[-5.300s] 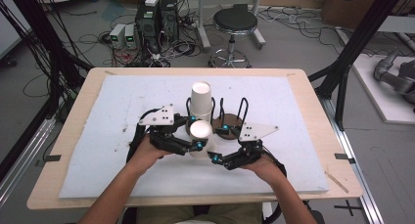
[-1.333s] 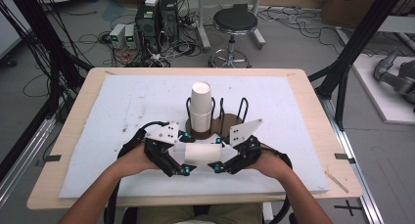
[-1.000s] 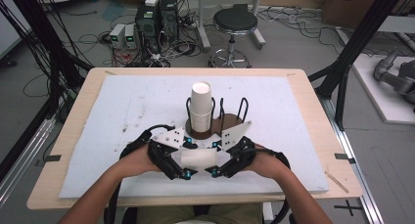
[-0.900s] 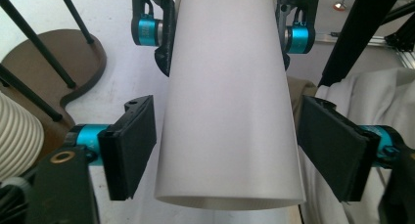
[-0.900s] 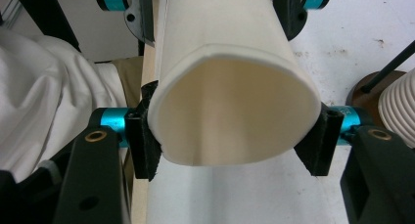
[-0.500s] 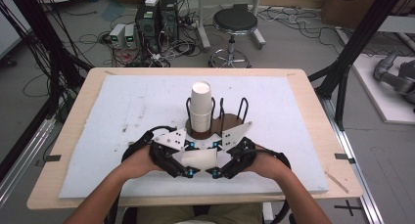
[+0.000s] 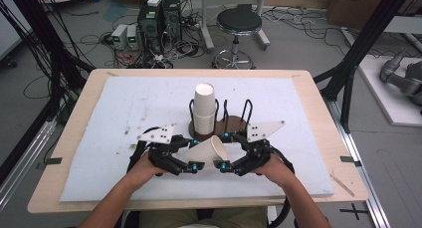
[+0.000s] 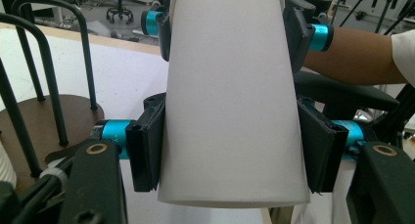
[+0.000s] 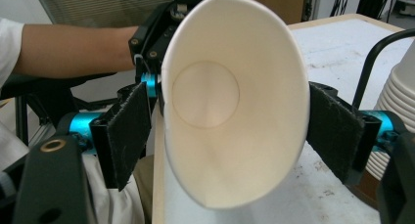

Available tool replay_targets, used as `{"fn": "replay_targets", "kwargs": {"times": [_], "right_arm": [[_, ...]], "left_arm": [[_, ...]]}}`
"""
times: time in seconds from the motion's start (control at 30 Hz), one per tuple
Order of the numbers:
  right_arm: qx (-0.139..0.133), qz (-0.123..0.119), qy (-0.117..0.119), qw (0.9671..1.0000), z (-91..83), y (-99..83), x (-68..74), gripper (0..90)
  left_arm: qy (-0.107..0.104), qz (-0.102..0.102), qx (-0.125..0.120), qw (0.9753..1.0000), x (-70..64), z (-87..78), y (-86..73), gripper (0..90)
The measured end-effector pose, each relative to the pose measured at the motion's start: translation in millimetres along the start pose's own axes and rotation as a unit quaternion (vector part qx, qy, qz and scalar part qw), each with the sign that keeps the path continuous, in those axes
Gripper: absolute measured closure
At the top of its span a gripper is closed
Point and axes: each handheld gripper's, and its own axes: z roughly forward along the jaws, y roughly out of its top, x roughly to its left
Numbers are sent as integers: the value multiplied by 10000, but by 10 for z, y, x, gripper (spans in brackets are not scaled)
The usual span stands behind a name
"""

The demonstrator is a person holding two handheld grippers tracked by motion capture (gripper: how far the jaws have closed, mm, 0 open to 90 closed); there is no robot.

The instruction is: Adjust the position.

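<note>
1 paper cup (image 7: 208,149) lies sideways above the table (image 7: 99,138), between both hands; the left gripper (image 7: 185,156) clamps its narrow end, the right gripper (image 7: 228,153) squeezes its rim (mouth bent oval); a stack of cups (image 7: 204,108) stands in the rack (image 7: 234,119) just behind.

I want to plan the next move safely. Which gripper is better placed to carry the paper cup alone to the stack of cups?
Probably the left gripper: its pads press the paper cup near the stiffer base. The right gripper squeezes the soft open rim. The stack stands just ahead.
</note>
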Motion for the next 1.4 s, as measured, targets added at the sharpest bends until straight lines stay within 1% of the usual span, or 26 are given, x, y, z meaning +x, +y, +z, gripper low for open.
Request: {"fn": "replay_targets", "kwargs": {"times": [0.03,0.07,0.13,0.17,0.2,0.27,0.3,0.33,0.37,0.4,0.43,0.5,0.53,0.57,0.63,0.7,0.77,0.8,0.83,1.0,1.07,1.17,1.2,1.27,1.37,1.4], "right_arm": [[-8,-10,5,10000,0,1,-2,252],[2,-38,21,10000,-4,4,-6,313],[8,-56,36,10000,-9,5,-12,325],[14,-25,54,10000,-15,7,-13,343],[13,-61,65,10000,-20,9,-16,368],[103,-112,100,9998,-28,22,-15,411],[142,-100,136,9998,-24,28,-9,418],[200,-111,136,9996,-19,33,-6,419],[273,-153,124,9994,-10,37,-3,421],[335,-193,71,9992,-2,45,-1,422],[374,-201,63,9991,5,52,-2,422],[497,-192,14,9986,7,76,-3,422],[718,-285,-68,9970,24,110,-11,420],[718,-285,-68,9970,24,110,-11,420],[966,-392,-186,9944,53,141,-9,416],[1217,-497,-223,9911,103,179,8,415],[1334,-592,-201,9891,149,206,21,412],[1392,-591,-189,9883,168,214,31,412],[1437,-610,-176,9876,185,219,36,412],[1618,-693,-154,9843,240,207,42,411],[1657,-692,-150,9836,247,203,45,411],[1638,-708,-124,9839,251,204,44,410],[1659,-720,-113,9834,254,202,46,410],[1671,-713,-91,9833,257,200,48,410],[1735,-719,-111,9821,260,192,53,408],[1756,-694,-96,9820,266,187,48,366]], "left_arm": [[-29,20,-4,10000,-2,7,-7,367],[-51,48,-1,10000,-7,14,-7,367],[-34,48,11,10000,-15,13,-3,368],[-49,76,22,10000,-14,11,-2,371],[-49,104,60,9999,-15,10,-2,375],[-65,139,235,9996,-22,24,-2,378],[-48,105,359,9993,-26,33,3,376],[42,92,549,9984,-36,49,21,372],[166,73,775,9968,-47,68,46,338],[298,51,963,9949,-61,93,72,247],[424,143,1139,9925,-76,111,103,188],[592,528,1452,9862,-105,119,172,184],[676,725,1636,9815,-122,126,232,184],[676,725,1636,9815,-122,126,232,184],[705,860,1755,9782,-131,138,290,186],[706,934,1839,9760,-128,159,317,188],[642,947,1903,9750,-127,188,322,199],[597,974,1937,9744,-126,198,321,215],[595,957,1941,9745,-130,216,313,226],[484,985,2144,9706,-131,259,286,273],[459,973,2192,9697,-128,267,278,297],[432,961,2232,9690,-121,280,269,324],[428,975,2250,9685,-122,284,267,358],[402,987,2277,9679,-120,289,265,377],[395,919,2277,9686,-111,301,251,386],[389,898,2275,9688,-108,304,247,384]]}}
